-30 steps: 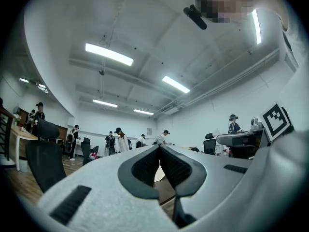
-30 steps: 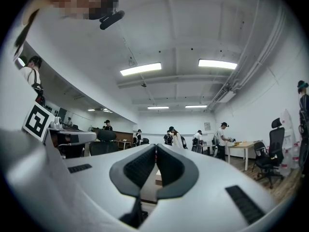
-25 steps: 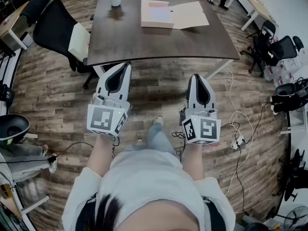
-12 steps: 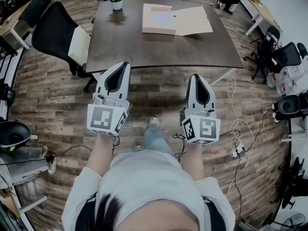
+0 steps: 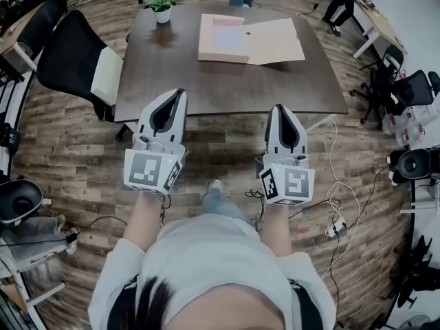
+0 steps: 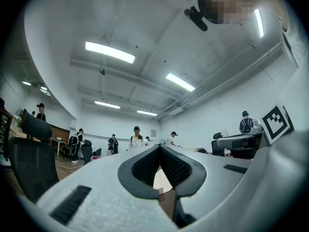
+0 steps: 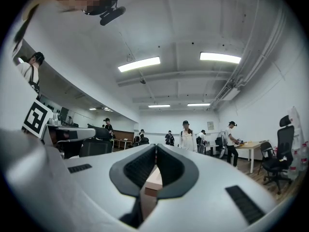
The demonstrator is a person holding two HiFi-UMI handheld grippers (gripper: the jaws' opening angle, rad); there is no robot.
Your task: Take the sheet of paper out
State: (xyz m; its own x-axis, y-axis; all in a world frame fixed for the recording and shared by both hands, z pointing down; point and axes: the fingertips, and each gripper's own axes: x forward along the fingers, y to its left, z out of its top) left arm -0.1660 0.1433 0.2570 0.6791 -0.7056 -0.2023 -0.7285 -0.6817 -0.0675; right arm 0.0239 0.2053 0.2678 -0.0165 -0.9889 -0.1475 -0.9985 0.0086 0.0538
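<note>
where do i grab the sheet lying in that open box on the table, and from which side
Take the sheet by its near edge or a near corner, coming from above: it seems to lie flat inside the box, whose walls block a level approach, while the lid lies folded open to the right, leaving the top free.
</note>
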